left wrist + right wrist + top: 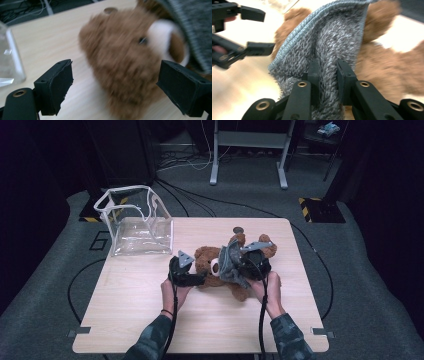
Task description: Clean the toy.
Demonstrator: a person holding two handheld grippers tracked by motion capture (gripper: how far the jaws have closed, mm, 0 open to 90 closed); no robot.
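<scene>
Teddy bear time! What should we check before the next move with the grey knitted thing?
1. Right gripper has the grey knitted cloth pinched between its jaws: ok.
2. Left gripper has its jaws open, one on each side of the teddy bear, pads not pressing: ok.
3. Cloth lies over the bear's head: ok, it covers part of it.
4. Whether the bear is resting on the table: cannot tell.
5. Clear plastic bag stands apart from the bear at the table's far left corner: ok.
</scene>
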